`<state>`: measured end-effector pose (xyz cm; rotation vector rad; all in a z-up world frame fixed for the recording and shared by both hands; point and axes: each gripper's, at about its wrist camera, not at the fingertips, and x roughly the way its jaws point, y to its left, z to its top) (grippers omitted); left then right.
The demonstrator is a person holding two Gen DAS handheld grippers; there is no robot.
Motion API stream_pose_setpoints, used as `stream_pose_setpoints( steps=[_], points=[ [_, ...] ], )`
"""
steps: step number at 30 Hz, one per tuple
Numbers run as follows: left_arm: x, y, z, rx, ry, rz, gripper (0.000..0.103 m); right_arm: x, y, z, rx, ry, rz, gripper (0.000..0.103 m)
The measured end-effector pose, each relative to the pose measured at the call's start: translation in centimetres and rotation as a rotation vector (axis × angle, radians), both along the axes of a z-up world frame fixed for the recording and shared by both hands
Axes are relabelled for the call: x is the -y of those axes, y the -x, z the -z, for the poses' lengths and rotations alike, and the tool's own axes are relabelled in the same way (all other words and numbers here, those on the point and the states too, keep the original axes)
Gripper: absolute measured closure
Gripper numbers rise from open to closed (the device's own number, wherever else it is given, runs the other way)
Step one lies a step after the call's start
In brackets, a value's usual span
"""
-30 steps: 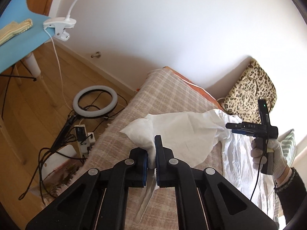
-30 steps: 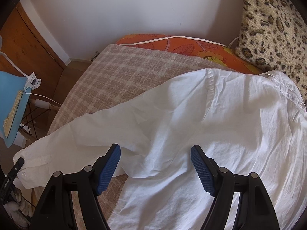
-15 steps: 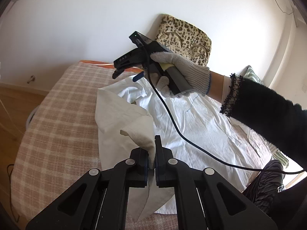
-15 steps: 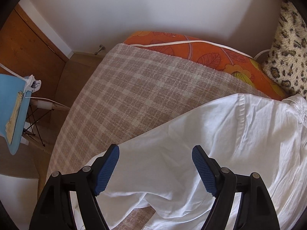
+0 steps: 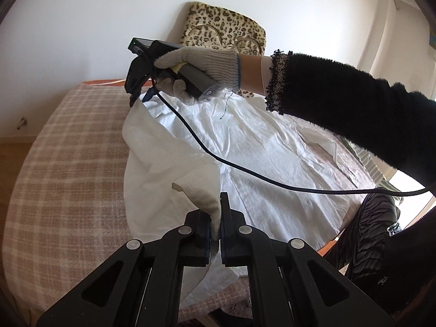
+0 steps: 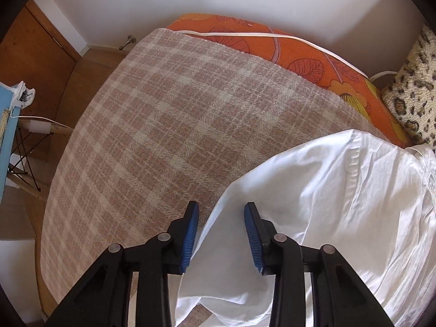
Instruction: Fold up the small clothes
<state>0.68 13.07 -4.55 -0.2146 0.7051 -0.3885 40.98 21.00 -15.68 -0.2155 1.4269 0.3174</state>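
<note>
A white shirt (image 5: 272,158) lies spread on a pink plaid blanket (image 5: 68,163) on a bed. My left gripper (image 5: 215,218) is shut on the shirt's sleeve end and holds it lifted, folded over the body of the shirt. A gloved hand holds my right gripper (image 5: 140,99) pointing down at the shirt's far folded edge. In the right wrist view, the right gripper (image 6: 221,218) has its jaws closing, with the edge of the white shirt (image 6: 340,204) between the blue pads (image 6: 190,234); a gap still shows.
A leopard-print cushion (image 5: 226,27) leans on the wall behind the bed. An orange mattress (image 6: 299,54) shows past the blanket (image 6: 177,109). A black cable (image 5: 245,169) trails across the shirt. The person's striped trouser leg (image 5: 368,231) is at the right; a blue table (image 6: 5,125) stands left.
The left gripper swung the sleeve from the bed's side over onto the shirt. The right gripper slid to the shirt's folded edge and its jaws narrowed from wide apart.
</note>
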Motion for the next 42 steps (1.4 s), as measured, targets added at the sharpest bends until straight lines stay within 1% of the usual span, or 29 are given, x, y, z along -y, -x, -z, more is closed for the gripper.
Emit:
stream_pose_setpoints(
  steps=[3,5,8,11,14,17,19,23,25,26,27,28,29,30,33,35,36,38,39,40,41,42],
  points=[
    [0.5,0.1,-0.3,0.016,-0.016,0.010,0.099,1.5,0.3,-1.4,0.027,-0.015,0.021,0.100],
    [1.2,0.2,-0.6,0.032,-0.034,0.027,0.099,2.5,0.8,-2.6,0.052,-0.030,0.039,0.103],
    [2.6,0.4,-0.7,0.045,-0.063,0.056,0.099,5.2,0.9,-4.3,0.080,-0.077,0.076,0.103],
    [3.5,0.5,-0.2,0.032,-0.063,0.071,0.099,7.4,1.2,-6.3,0.124,-0.101,0.103,0.103],
    [4.3,0.6,0.5,0.014,-0.080,0.078,0.099,10.0,1.6,-7.2,0.147,-0.122,0.143,0.103],
    [5.2,0.8,1.1,-0.001,-0.099,0.094,0.099,11.7,2.2,-7.5,0.162,-0.111,0.156,0.103],
    [6.0,0.9,1.2,0.002,-0.123,0.111,0.099,12.9,2.9,-7.3,0.164,-0.087,0.159,0.103],
    [7.6,1.4,1.5,0.022,-0.199,0.139,0.099,14.6,3.8,-5.9,0.160,-0.079,0.179,0.103],
    [8.0,1.5,1.9,0.005,-0.222,0.145,0.099,14.7,4.2,-4.6,0.157,-0.039,0.163,0.103],
    [8.2,1.5,2.1,-0.014,-0.234,0.144,0.097,14.8,4.4,-3.9,0.145,-0.010,0.142,0.103],
    [8.2,1.8,2.4,-0.028,-0.238,0.137,0.095,14.7,4.5,-3.4,0.141,0.030,0.131,0.100],
    [8.1,2.1,2.6,-0.042,-0.235,0.127,0.093,14.6,4.8,-3.1,0.151,0.074,0.126,0.086],
    [7.9,2.6,2.7,-0.059,-0.219,0.120,0.089,14.5,5.0,-3.3,0.176,0.107,0.114,0.076],
    [7.4,3.0,2.8,-0.075,-0.195,0.112,0.084,14.3,5.4,-3.9,0.210,0.119,0.099,0.062],
    [5.1,4.1,2.7,-0.096,-0.110,0.048,0.081,13.6,6.4,-6.2,0.300,0.131,0.045,0.065],
    [3.2,4.3,2.6,-0.111,-0.046,-0.023,0.081,12.9,7.2,-7.9,0.344,0.074,0.005,0.064],
    [2.4,4.1,2.7,-0.124,-0.018,-0.053,0.081,12.4,7.4,-8.4,0.351,0.041,-0.022,0.063],
    [1.3,3.4,3.3,-0.169,0.031,-0.091,0.081,10.7,7.8,-8.6,0.322,-0.041,-0.094,0.051],
    [1.0,2.9,3.8,-0.202,0.063,-0.088,0.081,9.7,8.0,-8.3,0.304,-0.083,-0.132,0.041],
    [1.1,2.6,4.5,-0.242,0.089,-0.078,0.081,8.5,8.3,-8.0,0.297,-0.106,-0.163,0.038],
    [1.3,2.3,5.2,-0.277,0.092,-0.078,0.081,7.6,8.6,-7.7,0.292,-0.113,-0.200,0.038],
    [1.5,2.2,5.8,-0.304,0.074,-0.087,0.081,6.6,8.9,-7.2,0.292,-0.106,-0.233,0.037]
  ],
)
